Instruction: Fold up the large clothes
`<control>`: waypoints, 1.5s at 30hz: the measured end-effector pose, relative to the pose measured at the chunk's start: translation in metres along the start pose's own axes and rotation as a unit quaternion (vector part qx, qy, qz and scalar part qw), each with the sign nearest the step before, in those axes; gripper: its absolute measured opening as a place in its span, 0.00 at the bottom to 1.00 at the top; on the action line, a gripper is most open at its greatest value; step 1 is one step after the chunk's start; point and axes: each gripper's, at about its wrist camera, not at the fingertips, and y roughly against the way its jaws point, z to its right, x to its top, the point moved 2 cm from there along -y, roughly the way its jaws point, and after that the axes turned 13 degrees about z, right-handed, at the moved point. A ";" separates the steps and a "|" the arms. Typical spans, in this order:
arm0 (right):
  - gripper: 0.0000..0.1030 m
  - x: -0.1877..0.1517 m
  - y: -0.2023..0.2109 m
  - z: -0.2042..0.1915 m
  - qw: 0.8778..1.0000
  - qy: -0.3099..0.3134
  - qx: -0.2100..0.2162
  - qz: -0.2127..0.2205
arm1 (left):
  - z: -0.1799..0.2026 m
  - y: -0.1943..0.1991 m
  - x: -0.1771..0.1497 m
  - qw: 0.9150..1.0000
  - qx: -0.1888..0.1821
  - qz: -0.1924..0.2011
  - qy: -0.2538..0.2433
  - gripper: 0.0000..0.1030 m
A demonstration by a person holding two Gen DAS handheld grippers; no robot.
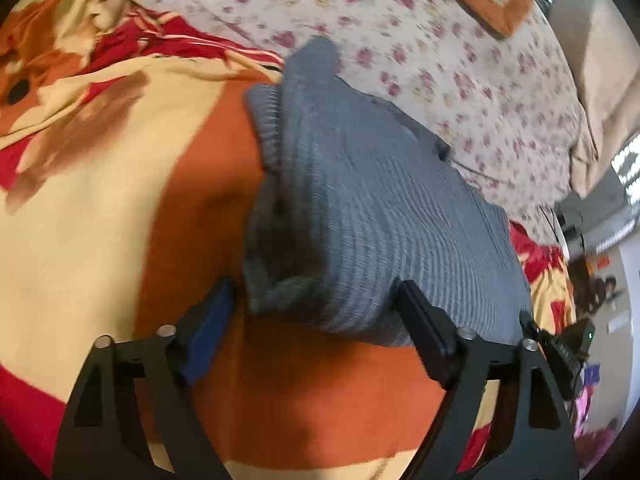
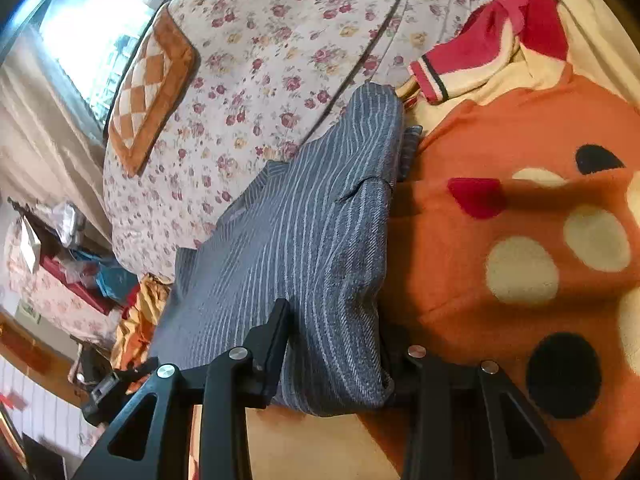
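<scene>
Item: grey striped garment (image 1: 360,200), folded into a thick, long bundle. It lies on the orange, cream and red blanket (image 1: 100,220), along the line where that blanket meets the floral sheet (image 1: 440,80). Its near end reaches both of your grippers; its far end points up the bed.

Left gripper (image 1: 316,320): your fingers stand wide. The near end of the bundle sits between them. The right finger lies against the cloth's edge; the left one, with its blue pad (image 1: 208,332), stands just clear of it. No grip here.

Right gripper (image 2: 340,344): your fingers stand narrow, with the near end of the same garment (image 2: 304,240) between them. The cloth fills the whole gap and bulges over the right finger, so you hold it pinched.

Surroundings, right wrist view: blanket (image 2: 520,152) to the right of the garment, with cream spots and black patches. Floral sheet (image 2: 260,60) to the far left. An orange and cream checked cushion (image 2: 148,84) rests on that sheet, near a bright window (image 2: 100,20). Clutter beside the bed at the far left is too small to identify.
</scene>
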 end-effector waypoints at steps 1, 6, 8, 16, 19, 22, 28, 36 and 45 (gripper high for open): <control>0.35 0.000 0.000 0.000 1.000 -0.001 0.000 -0.001 | 0.001 0.000 0.001 1.000 0.000 0.005 0.000 0.81; 0.37 -0.001 0.000 0.001 1.000 0.006 -0.003 -0.003 | -0.002 -0.005 0.012 0.999 -0.025 0.022 0.020 0.50; 0.36 -0.002 0.001 -0.002 1.000 0.022 -0.003 -0.001 | -0.003 -0.007 0.012 0.999 -0.030 0.021 0.019 0.28; 0.07 0.009 0.048 -0.022 0.997 0.045 0.048 0.026 | 0.021 0.026 -0.002 0.998 -0.040 0.038 -0.030 0.15; 0.07 0.005 0.073 -0.021 0.997 0.049 0.056 0.023 | 0.032 0.058 -0.021 0.997 -0.051 0.033 -0.043 0.15; 0.08 -0.002 0.088 -0.010 0.998 0.032 0.060 -0.016 | 0.037 0.074 -0.037 0.997 -0.037 0.020 -0.064 0.23; 0.09 0.024 0.134 0.029 0.995 -0.014 -0.047 0.086 | 0.028 0.054 -0.043 0.999 0.007 -0.005 -0.044 0.51; 0.09 0.005 0.116 -0.064 0.972 0.213 0.003 0.098 | 0.012 0.015 -0.019 0.999 0.004 -0.031 -0.020 0.60; 0.09 -0.021 0.042 -0.045 0.981 0.187 -0.055 -0.022 | 0.002 -0.033 0.027 0.989 -0.098 -0.105 -0.025 0.61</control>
